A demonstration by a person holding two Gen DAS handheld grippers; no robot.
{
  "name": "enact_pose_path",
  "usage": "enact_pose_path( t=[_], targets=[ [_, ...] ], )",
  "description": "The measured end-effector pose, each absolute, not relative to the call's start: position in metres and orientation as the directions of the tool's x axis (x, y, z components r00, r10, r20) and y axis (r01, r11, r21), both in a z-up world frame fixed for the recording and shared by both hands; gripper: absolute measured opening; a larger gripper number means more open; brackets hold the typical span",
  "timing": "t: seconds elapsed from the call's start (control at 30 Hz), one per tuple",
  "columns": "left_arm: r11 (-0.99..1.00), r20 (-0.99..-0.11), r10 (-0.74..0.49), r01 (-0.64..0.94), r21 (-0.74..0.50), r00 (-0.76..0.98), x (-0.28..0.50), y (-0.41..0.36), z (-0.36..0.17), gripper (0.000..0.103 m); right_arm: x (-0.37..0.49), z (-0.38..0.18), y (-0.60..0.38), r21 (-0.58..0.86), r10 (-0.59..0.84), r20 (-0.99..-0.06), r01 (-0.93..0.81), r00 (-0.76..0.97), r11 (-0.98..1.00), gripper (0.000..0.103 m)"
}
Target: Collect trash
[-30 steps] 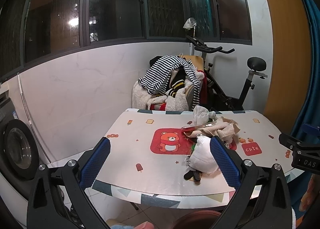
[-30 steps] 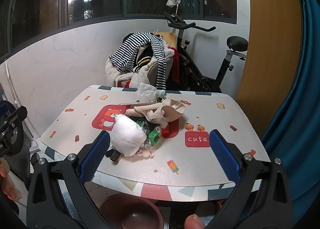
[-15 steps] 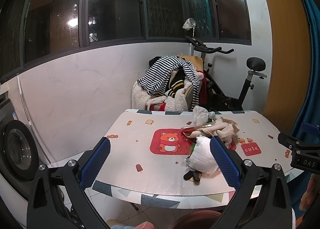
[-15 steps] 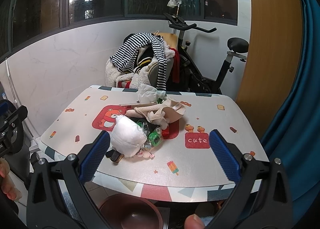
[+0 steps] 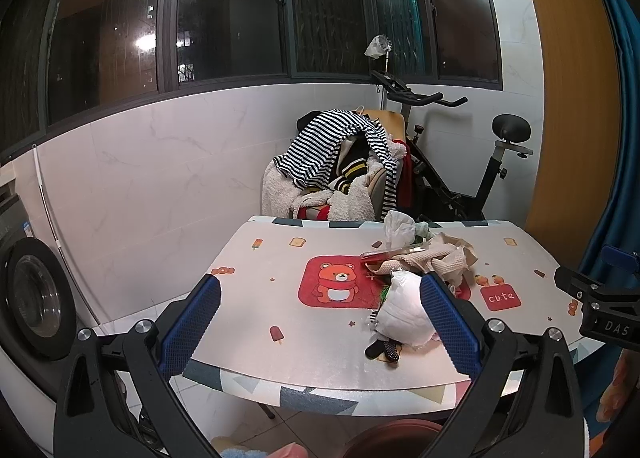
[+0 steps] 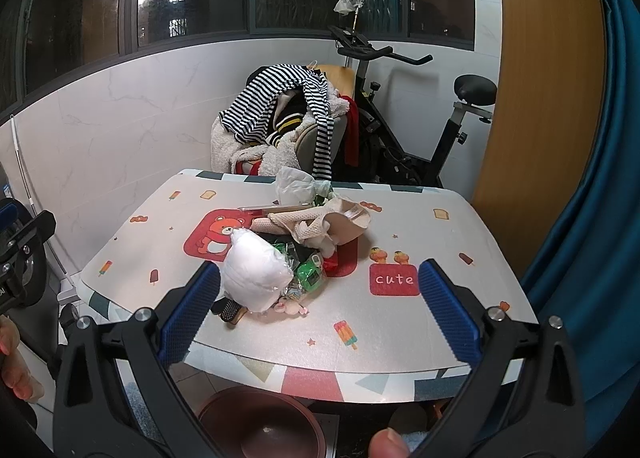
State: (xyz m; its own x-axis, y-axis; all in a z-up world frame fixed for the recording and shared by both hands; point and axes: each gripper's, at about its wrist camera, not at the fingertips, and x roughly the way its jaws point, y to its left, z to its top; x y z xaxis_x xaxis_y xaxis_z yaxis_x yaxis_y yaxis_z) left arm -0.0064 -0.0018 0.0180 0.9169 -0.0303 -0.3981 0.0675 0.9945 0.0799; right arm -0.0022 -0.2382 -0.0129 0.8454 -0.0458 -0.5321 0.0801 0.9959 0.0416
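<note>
The approach step is judged to be in hand: nothing has yet been picked up. The table (image 6: 460,225), covered in a cartoon-print cloth, is faced from its near edge. A heap of trash (image 6: 296,242) lies at the middle of it, and a reddish-brown basin (image 6: 260,426), presumably the receptacle, is seen on the floor under the near edge. The largest item of the heap, a white wadded bundle in clear film (image 6: 256,274), lies nearest; behind it a beige knitted cloth (image 6: 316,221) and crumpled white tissue (image 6: 294,185) are seen, and green wrappers (image 6: 310,274) just beside the bundle.

The right gripper (image 6: 319,306) is held wide and empty above the near edge; the left gripper (image 5: 320,318) is likewise spread wide and holds nothing. The next move is judged to call for a reach down over the white bundle before the fingers are closed.

Against the earlier frames hardly anything is changed: only a slight drift of both views is noted.
</note>
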Motion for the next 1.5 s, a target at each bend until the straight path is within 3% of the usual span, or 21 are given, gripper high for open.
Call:
enact_pose_path(
  t=[0.6, 0.9, 1.07, 1.23, 1.5],
  targets=[
    [0.995, -0.405, -0.034, 0.07, 0.074, 0.914, -0.007, -0.002, 0.017, 0.097, -0.004, -0.015, -0.241, 0.045, -0.046, -0.539, 0.084, 0.841, 0.995, 0.097],
    [0.991, -0.394, -0.11, 0.133, 0.032, 0.913, -0.007, -0.002, 0.009, 0.098, -0.004, -0.034, -0.251, 0.1, -0.049, -0.559, 0.126, 0.828, 0.987, 0.097],
    [0.989, -0.386, -0.075, 0.118, 0.089, 0.919, 0.001, -0.003, -0.002, 0.098, -0.001, -0.044, -0.259, 0.117, -0.06, -0.567, 0.152, 0.821, 0.981, 0.098],
    [0.988, -0.403, -0.094, 0.133, 0.072, 0.911, 0.013, -0.002, -0.021, 0.097, 0.008, -0.064, -0.261, 0.109, -0.059, -0.592, 0.152, 0.804, 0.982, 0.098],
    [0.988, -0.584, -0.132, 0.155, -0.011, 0.801, 0.048, 0.009, -0.07, 0.098, 0.029, -0.113, -0.264, 0.113, -0.049, -0.68, 0.17, 0.731, 0.979, 0.098]
  ],
)
